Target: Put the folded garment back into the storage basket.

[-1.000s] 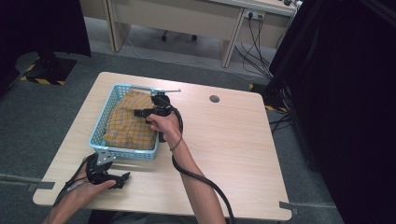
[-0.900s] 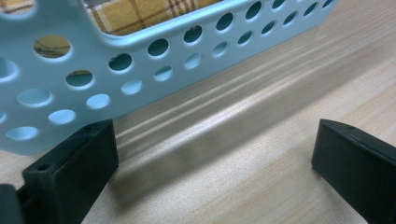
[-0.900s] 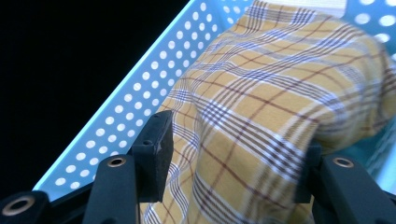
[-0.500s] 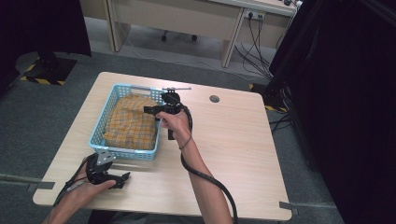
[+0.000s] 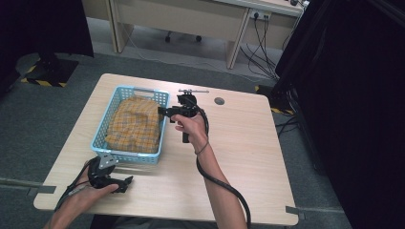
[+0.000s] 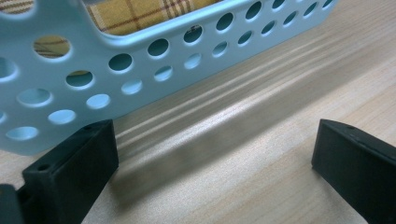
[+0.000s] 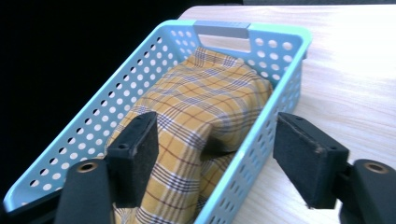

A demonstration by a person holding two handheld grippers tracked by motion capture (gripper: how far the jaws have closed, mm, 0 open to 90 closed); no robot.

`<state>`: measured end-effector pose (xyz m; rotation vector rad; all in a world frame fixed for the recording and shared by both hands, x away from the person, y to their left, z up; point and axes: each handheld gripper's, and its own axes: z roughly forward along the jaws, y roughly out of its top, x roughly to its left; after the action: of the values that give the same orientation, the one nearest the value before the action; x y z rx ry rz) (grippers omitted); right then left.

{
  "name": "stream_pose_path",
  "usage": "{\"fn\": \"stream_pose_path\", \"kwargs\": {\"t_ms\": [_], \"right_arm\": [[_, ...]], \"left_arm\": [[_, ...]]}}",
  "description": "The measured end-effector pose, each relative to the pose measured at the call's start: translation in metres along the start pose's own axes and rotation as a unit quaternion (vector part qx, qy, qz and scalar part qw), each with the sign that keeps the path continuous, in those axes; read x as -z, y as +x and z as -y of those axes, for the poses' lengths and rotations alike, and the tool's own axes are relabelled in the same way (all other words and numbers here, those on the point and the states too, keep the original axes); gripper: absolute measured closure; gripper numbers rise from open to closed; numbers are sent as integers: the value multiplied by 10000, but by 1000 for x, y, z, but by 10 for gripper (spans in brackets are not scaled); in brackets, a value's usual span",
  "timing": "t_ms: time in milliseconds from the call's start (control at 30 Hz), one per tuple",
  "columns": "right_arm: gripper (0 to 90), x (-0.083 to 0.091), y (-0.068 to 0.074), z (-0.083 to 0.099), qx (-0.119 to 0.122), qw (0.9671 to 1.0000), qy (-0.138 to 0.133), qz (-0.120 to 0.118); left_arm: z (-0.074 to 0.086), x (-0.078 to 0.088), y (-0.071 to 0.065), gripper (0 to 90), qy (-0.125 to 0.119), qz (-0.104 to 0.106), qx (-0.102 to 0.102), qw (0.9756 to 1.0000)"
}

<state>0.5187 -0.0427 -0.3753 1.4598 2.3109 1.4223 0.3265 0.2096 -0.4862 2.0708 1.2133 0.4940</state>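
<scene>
A: Right tool?
B: I read its jaws parted, having just been opening, nothing pinched. Plaid cloth lies ahead and below it, inside the blue basket; the basket's near wall runs between the jaws.
A: Left tool?
B: Wide apart, empty, resting on the bench; basket wall just ahead of it.
</scene>
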Motion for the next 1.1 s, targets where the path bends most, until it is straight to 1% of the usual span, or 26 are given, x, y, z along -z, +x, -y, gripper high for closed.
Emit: {"fn": "stream_pose_path", "kwargs": {"t_ms": [233,333,400,433,467,600,633,733,767,1100], "right_arm": [[227,5,-4,2,33,10000,-57,72],[188,7,-5,3,11,9999,-86,78],[135,7,-6,4,-17,9999,-95,107],[135,7,-6,4,-17,9999,-95,107],[110,7,-6,6,-44,9998,-105,132],[77,7,-7,8,-40,9998,-127,130],[40,8,-10,10,-55,9999,-112,101],[34,9,-11,12,-47,9999,-114,55],[34,10,-12,13,-60,9999,-153,30],[34,17,-15,18,17,9998,-209,9]], "left_arm": [[0,0,0,0,0,1,-1,10000],[0,0,0,0,-1,1,0,10000],[0,0,0,0,-1,1,-2,10000],[0,0,0,0,-1,0,-2,10000],[0,0,0,0,-2,0,-2,10000],[0,0,0,0,0,1,-2,10000],[0,0,0,0,1,2,-1,10000],[0,0,0,0,0,1,-1,10000],[0,0,0,0,0,2,0,10000],[0,0,0,0,3,4,-7,10000]]}}
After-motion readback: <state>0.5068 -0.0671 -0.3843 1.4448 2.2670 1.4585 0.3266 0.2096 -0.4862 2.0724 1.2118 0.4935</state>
